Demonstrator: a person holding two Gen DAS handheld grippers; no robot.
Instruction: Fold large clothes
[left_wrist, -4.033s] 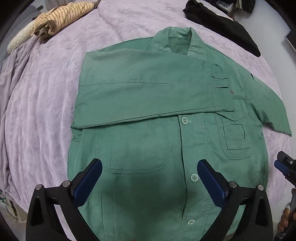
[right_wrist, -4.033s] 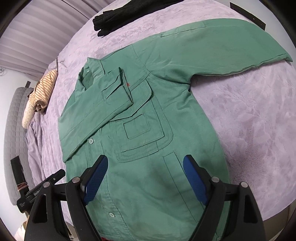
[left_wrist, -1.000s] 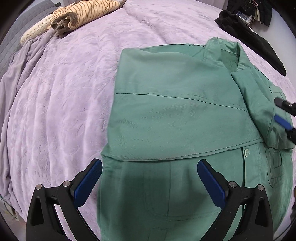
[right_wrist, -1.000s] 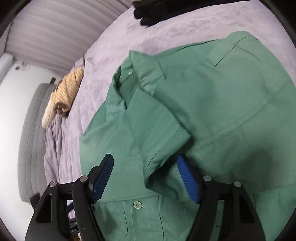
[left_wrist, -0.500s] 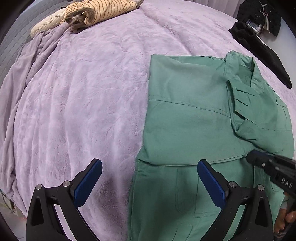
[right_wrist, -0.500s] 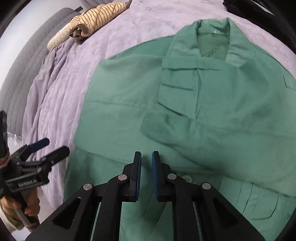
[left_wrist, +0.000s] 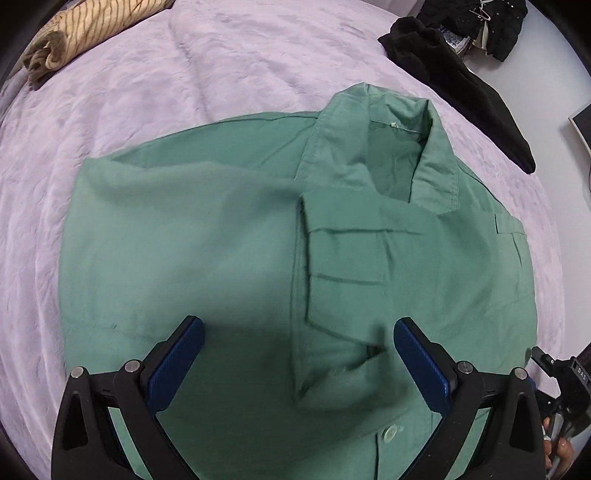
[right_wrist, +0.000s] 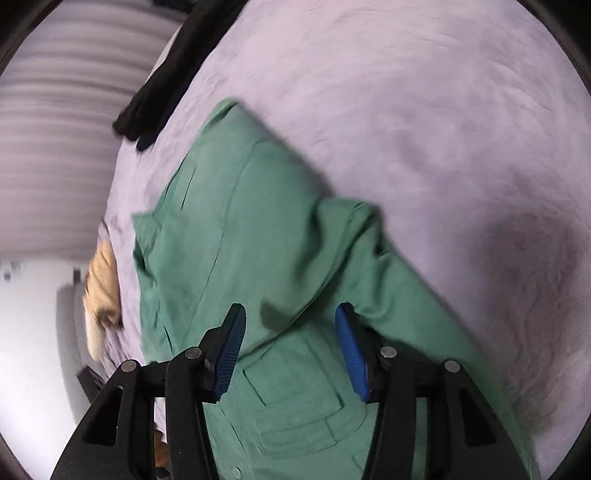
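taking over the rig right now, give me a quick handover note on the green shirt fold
Left gripper: open, empty, hovering over the green shirt.
Right gripper: jaws opening above the shirt at its edge, nothing pinched.
Shirt lies front up on the purple blanket, collar away from you.
Done: both sleeves folded in across the chest; the cuff lies on top.
Left: smooth the loose fold near the right gripper, then probably fold the hem up toward the collar.
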